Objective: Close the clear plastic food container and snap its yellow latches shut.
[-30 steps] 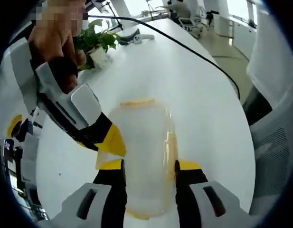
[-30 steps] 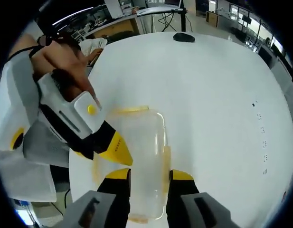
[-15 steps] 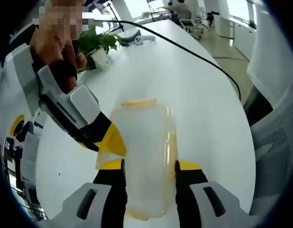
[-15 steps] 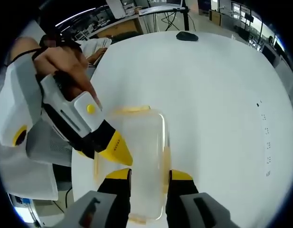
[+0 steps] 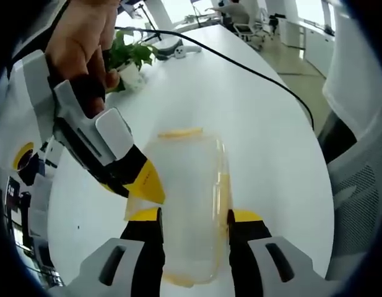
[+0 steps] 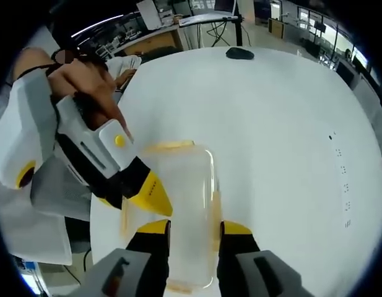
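A clear plastic food container [image 5: 191,204] with its lid on lies on the white table [image 5: 252,124]. Yellow latches show at its far end [image 5: 179,132] and right side [image 5: 223,192]. My left gripper [image 5: 194,215] hovers over the near half, jaws parted across the lid. The right gripper's yellow tip [image 5: 144,182] touches the container's left edge. In the right gripper view the same container [image 6: 184,204] lies under my right gripper [image 6: 195,227], jaws apart. The left gripper's yellow tip [image 6: 150,192] rests at the container's left edge. Far latch [image 6: 170,145] lies flat.
A potted plant [image 5: 125,59], a black cable [image 5: 240,62] and a small grey tool [image 5: 175,48] sit at the table's far end. An office chair [image 5: 358,179] stands to the right. A black mouse [image 6: 239,54] lies far off. A person's hand [image 5: 79,43] holds the other gripper.
The hand on the other gripper has shifted slightly. The container and both pairs of jaws stand as before.
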